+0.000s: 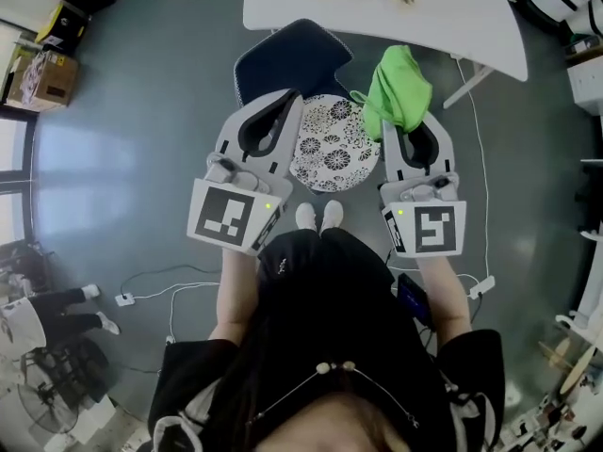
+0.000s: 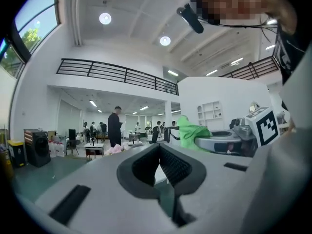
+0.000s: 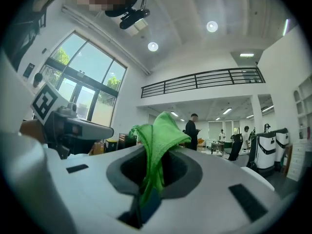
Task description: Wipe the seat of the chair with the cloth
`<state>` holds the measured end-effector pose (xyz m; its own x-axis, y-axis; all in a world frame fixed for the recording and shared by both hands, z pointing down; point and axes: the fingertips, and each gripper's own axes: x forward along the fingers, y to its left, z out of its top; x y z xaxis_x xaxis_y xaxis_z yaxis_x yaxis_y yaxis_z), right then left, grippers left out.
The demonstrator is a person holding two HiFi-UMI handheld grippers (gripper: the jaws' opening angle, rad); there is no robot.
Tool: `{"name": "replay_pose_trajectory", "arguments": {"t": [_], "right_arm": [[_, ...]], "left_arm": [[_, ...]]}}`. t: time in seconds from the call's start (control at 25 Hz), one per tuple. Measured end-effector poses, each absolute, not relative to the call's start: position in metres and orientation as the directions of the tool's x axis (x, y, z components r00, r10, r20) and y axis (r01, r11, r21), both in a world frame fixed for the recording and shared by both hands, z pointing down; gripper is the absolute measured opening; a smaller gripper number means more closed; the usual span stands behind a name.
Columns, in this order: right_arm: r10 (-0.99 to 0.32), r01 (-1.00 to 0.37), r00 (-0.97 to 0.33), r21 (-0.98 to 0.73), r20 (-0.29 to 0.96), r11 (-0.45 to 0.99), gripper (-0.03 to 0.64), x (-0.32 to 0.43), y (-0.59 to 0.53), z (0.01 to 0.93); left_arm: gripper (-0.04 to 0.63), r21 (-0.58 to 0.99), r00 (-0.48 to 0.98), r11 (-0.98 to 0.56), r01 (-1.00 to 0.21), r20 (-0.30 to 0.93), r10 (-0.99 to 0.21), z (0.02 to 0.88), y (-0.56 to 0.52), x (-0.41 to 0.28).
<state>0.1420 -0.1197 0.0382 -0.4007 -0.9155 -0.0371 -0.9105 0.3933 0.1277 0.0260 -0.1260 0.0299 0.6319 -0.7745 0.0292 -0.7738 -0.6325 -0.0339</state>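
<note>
Biggest thing here is the white table [image 1: 377, 8], with the chair [image 1: 332, 144] parked just in front of it, dark backrest toward the table and the round flower-print seat facing the person, whose shoes [image 1: 320, 215] sit right at its near edge. That's a sensible spot to stand for reaching the whole seat. Both grippers are up in front of the body on either side of the seat. Their own views look out across the room instead of down at the chair, so I'd say no wiping is going on yet. The left gripper [image 2: 159, 149] has its jaws pressed together with nothing in them, probably just along for the ride. The right gripper [image 3: 155, 165] is clamped down on the green cloth [image 3: 158, 130], which bunches up out of the jaws and flops over the tip. It's in the air, clear of the seat. For containers, there's only a cardboard box [image 1: 42, 78] far off on the floor, and I can't tell what's in it.
</note>
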Motion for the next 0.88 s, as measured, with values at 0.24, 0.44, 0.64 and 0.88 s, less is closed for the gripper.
{"name": "replay_pose_trajectory", "arguments": {"t": [0.24,0.44,0.64,0.88], "right_arm": [[-0.934,-0.935,-0.348,0.108,-0.082,0.339,0.049,0.159,-0.118,0.018],[-0.94,-0.94,-0.332,0.105,-0.074,0.324,0.048,0.158,-0.115,0.011],[-0.943,-0.943,-0.321,0.127,-0.084,0.309,0.048,0.164,-0.118,0.01],[-0.95,-0.95,-0.301,0.112,-0.086,0.291,0.048,0.169,-0.113,0.01]], "left_arm": [[0.006,-0.022,0.62,-0.62,-0.784,-0.012,-0.784,0.007,-0.123,0.023],[0.006,-0.044,0.632,-0.631,-0.775,-0.044,-0.774,-0.005,-0.117,0.018],[0.005,-0.07,0.633,-0.63,-0.774,-0.049,-0.772,-0.006,-0.12,0.024],[0.006,-0.074,0.628,-0.624,-0.778,-0.053,-0.777,-0.008,-0.115,0.019]]}}
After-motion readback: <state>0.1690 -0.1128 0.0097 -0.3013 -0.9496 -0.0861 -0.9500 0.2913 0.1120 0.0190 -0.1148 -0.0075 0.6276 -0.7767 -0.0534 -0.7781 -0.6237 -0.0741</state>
